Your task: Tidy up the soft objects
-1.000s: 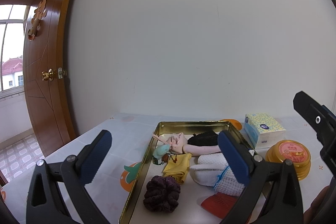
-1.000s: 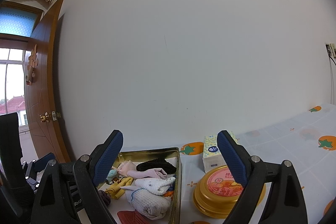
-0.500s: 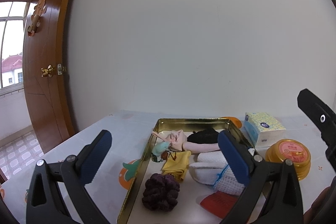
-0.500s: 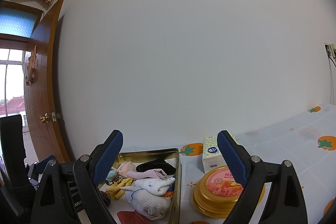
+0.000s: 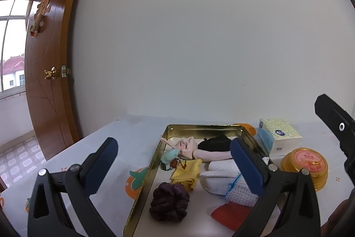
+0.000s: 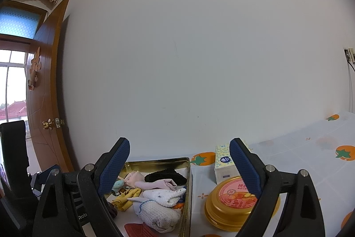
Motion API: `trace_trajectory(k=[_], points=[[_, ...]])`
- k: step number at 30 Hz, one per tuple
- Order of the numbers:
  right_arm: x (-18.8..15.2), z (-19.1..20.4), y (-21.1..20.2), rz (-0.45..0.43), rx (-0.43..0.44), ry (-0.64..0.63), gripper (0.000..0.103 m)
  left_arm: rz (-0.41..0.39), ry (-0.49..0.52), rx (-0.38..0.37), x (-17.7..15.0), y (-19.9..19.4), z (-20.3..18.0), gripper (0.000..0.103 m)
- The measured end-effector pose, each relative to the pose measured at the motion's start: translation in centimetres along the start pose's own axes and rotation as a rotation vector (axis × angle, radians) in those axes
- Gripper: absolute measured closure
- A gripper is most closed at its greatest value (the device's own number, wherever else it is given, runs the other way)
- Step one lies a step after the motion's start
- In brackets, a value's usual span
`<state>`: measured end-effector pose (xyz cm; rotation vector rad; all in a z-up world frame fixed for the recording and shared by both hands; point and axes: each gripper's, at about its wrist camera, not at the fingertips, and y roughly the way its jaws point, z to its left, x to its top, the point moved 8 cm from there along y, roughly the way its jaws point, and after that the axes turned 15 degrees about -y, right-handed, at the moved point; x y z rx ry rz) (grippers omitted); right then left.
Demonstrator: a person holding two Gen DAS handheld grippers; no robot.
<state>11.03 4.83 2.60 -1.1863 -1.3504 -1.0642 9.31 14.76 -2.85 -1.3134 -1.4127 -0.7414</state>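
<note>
A gold metal tray [image 5: 142,183] [image 6: 187,183] lies on the table and holds several soft items: a dark purple scrunchie [image 5: 169,201], a yellow cloth [image 5: 186,173], a white knitted sock [image 5: 224,172] [image 6: 164,196], a pink sock [image 5: 212,156], a black cloth [image 5: 216,143] [image 6: 164,176], a red piece [image 5: 230,213] and a small teal toy [image 5: 169,156]. My left gripper [image 5: 174,164] hovers open over the tray, empty. My right gripper [image 6: 179,164] hangs open above the tray's right rim, empty too.
A round gold tin [image 5: 305,164] [image 6: 233,203] stands right of the tray, a tissue pack [image 5: 277,136] [image 6: 225,163] behind it. The tablecloth [image 6: 310,148] has orange fruit prints. A wooden door [image 5: 46,81] stands open at left, a white wall behind.
The left wrist view has shifted slightly: the tray and its contents sit a little lower and nearer. The right gripper has stayed put. Both stay open.
</note>
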Motion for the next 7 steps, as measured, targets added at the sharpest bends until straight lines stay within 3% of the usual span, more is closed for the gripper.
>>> trace_trajectory(k=[7], points=[[-0.11, -0.06, 0.15, 0.006, -0.004, 0.003, 0.01, 0.003, 0.01, 0.002, 0.01, 0.24, -0.13, 0.0]])
